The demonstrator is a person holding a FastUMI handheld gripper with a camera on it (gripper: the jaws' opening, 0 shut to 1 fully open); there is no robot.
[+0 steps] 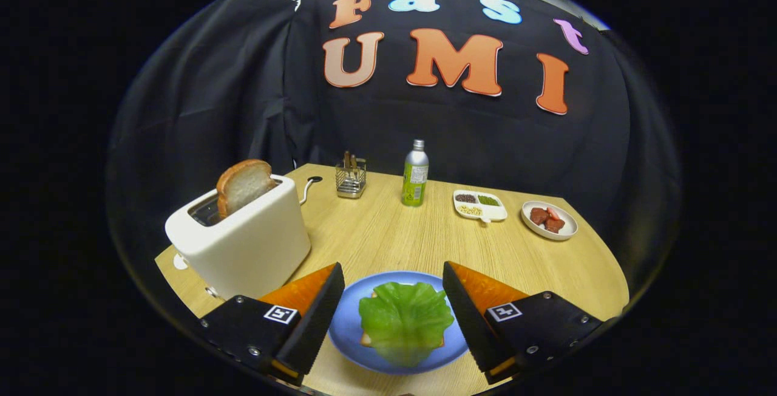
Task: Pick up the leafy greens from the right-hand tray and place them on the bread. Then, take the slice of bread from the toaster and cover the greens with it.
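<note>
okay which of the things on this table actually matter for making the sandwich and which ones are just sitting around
For the job:
- green lettuce leaf lying on a bread slice on the round blue plate
- toasted bread slice standing in the white toaster
- gripper, fingers open either side of the plate

Just lying about:
- silver bottle with green label
- wire utensil holder
- white divided dish of seasonings
- small white plate of red pieces

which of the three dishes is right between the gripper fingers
The blue plate, carrying the greens on bread; the divided tray and small meat plate sit far beyond.
</note>
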